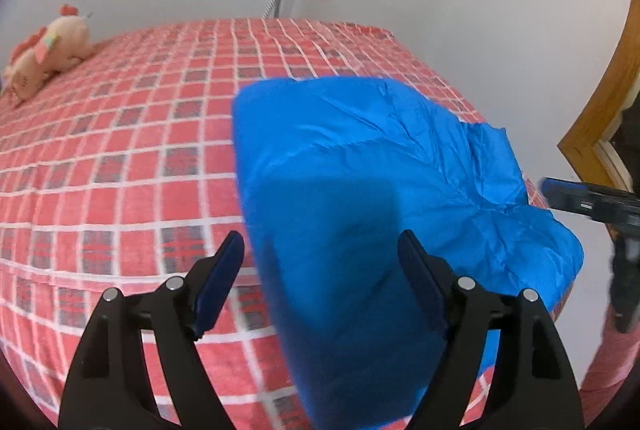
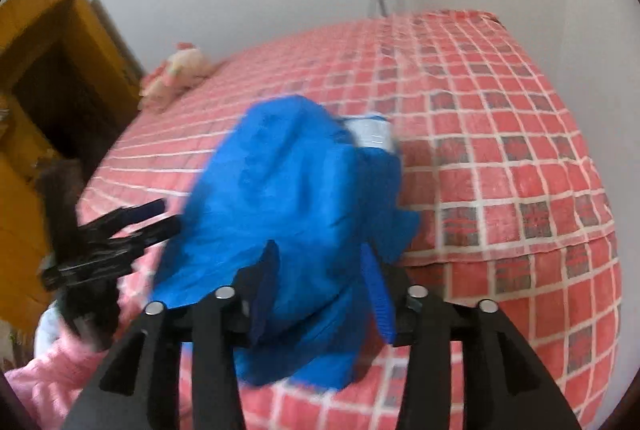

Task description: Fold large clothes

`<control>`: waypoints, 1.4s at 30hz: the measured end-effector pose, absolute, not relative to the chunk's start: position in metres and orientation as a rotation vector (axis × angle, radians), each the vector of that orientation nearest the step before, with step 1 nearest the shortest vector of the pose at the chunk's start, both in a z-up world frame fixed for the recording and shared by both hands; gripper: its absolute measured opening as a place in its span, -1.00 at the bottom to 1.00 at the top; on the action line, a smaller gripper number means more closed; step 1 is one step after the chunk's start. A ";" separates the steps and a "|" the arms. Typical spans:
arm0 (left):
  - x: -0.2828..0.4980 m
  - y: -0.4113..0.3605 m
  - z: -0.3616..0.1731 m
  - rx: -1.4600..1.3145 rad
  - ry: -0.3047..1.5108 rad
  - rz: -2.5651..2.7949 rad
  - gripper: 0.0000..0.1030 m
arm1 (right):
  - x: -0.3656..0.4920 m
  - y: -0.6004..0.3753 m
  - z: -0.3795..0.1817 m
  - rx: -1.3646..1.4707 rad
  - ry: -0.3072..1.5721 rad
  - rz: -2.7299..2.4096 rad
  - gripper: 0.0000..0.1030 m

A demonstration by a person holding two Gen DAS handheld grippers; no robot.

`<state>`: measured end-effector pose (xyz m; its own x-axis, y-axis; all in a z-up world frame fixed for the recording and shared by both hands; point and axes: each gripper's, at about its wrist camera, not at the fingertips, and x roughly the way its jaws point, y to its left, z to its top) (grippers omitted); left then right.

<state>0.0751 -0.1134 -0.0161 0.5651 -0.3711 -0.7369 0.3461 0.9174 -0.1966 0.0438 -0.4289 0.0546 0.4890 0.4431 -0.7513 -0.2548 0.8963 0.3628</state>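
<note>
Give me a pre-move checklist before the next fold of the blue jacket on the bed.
1. Blue jacket lies on the bed: ok.
2. Left tool open, pads clear of the cloth: ok.
3. Right tool open around the jacket's near edge: ok.
4. Jacket flat and smooth: not ok, bunched and creased.
5. Stuffed toy away from the jacket: ok.
6. Sleeves tucked in: cannot tell.

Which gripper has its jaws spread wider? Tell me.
The left gripper: its jaws gape wide over the blue garment's edge. The right gripper shows a narrower gap, with blue fabric between its fingers.
</note>
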 end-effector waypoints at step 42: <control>0.082 -0.153 -0.022 0.038 0.831 -0.402 0.58 | 0.076 -0.384 0.022 0.048 0.935 0.230 -0.25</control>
